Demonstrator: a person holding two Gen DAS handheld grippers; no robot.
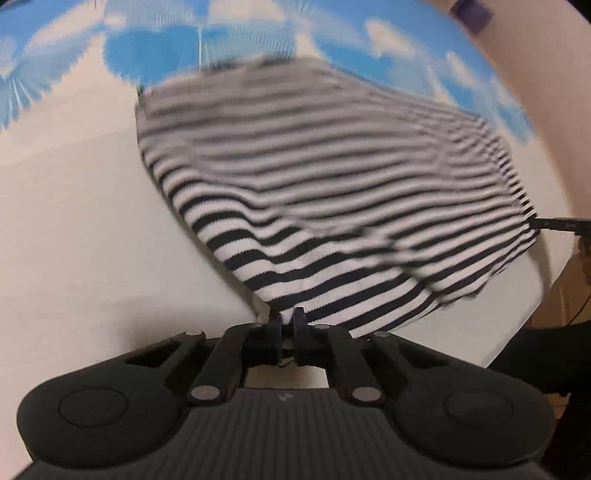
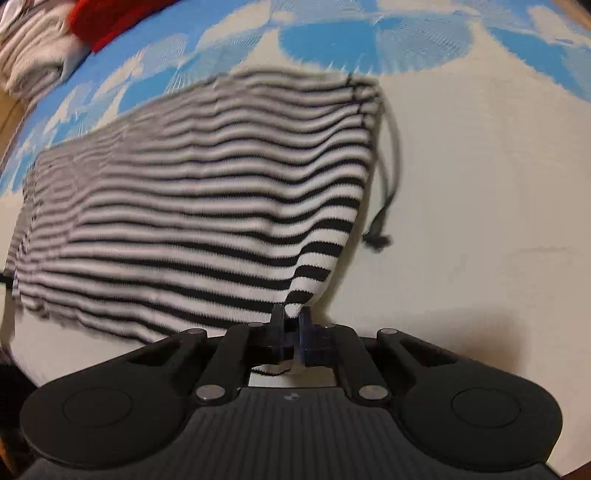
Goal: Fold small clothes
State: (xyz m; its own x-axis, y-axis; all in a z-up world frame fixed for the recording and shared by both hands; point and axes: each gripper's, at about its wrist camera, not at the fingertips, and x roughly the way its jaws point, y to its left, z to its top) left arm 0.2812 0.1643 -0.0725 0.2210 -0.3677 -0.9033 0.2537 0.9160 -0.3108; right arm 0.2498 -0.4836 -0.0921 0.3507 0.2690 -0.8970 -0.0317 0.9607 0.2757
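Observation:
A small black-and-white striped garment (image 1: 332, 192) lies spread on a white and blue cloth (image 1: 81, 221). My left gripper (image 1: 289, 319) is shut on its near corner. In the right wrist view the same striped garment (image 2: 192, 206) stretches away to the left, and my right gripper (image 2: 293, 317) is shut on its other near corner, with a bit of fabric poking out behind the fingers. A dark drawstring (image 2: 388, 177) hangs off the garment's right edge. The far parts of the garment are blurred by motion.
The cloth (image 2: 480, 184) has a blue cloud pattern along its far side. A pile of clothes, grey-white (image 2: 33, 55) and red (image 2: 107, 18), sits at the far left. The surface edge (image 1: 524, 321) drops off at right, where a dark object (image 1: 561, 223) pokes in.

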